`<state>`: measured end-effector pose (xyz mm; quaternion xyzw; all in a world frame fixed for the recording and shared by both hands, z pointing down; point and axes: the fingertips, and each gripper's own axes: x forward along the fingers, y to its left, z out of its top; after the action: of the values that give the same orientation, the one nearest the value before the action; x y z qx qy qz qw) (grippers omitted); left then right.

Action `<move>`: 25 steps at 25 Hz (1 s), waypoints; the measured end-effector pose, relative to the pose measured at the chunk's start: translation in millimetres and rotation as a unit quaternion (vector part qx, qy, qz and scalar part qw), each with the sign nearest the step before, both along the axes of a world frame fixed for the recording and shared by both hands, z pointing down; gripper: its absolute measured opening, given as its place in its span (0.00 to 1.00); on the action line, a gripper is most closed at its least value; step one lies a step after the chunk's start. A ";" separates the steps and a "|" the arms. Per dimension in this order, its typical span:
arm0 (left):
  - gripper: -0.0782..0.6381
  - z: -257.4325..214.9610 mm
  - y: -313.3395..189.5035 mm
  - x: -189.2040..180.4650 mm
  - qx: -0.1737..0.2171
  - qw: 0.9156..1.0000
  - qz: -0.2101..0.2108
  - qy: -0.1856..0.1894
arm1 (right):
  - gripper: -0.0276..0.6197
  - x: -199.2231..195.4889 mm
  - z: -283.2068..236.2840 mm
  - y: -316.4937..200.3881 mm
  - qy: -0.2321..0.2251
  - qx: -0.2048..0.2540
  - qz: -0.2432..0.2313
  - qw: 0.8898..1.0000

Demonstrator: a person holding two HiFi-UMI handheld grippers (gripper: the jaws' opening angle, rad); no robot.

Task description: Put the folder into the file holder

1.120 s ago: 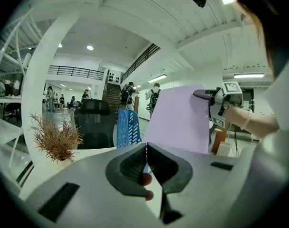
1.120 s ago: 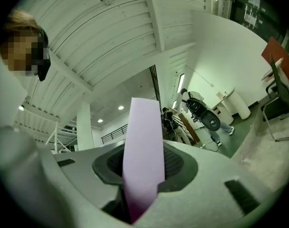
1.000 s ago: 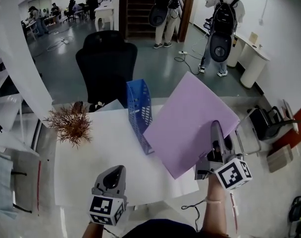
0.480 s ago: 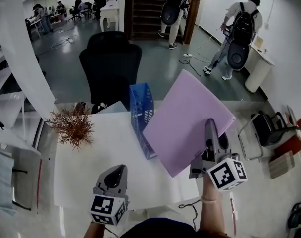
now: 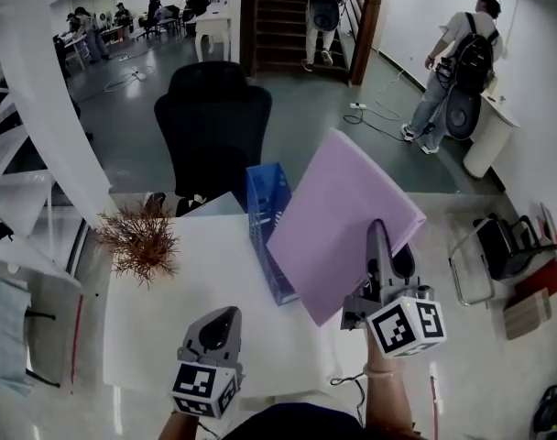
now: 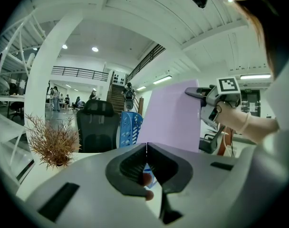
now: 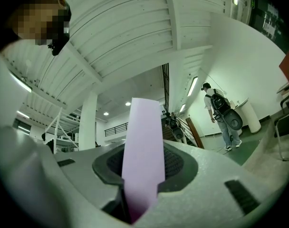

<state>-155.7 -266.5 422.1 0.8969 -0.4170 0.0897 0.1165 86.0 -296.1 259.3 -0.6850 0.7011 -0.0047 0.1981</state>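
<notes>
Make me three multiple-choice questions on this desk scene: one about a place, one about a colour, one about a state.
1. In the head view, the dried plant stands where from the file holder? A left B inside C right
2. The file holder's colour? A red B blue C black
3. The right gripper is? A open, empty B gripping the plant C shut on the folder
Answers: A, the plant shows left of it; B, its mesh walls are blue; C, the purple folder is clamped between its jaws.
</notes>
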 end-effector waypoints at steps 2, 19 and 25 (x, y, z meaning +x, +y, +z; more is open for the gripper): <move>0.12 1.9 -3.9 -0.8 0.001 1.000 -0.002 -0.003 | 0.26 -3.6 0.1 -6.2 0.007 0.001 -0.001 1.000; 0.12 6.5 -33.0 -4.9 0.012 0.999 -0.039 -0.010 | 0.26 -29.4 -2.8 -43.7 0.053 0.012 -0.016 0.998; 0.12 8.8 -37.6 -4.4 0.009 0.999 -0.053 -0.009 | 0.26 -37.4 1.5 -58.0 0.071 0.018 -0.025 0.997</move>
<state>-160.0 -304.1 430.9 0.8739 -0.4655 0.0880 0.1086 48.6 -354.1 260.8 -0.6619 0.7305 0.0518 0.1599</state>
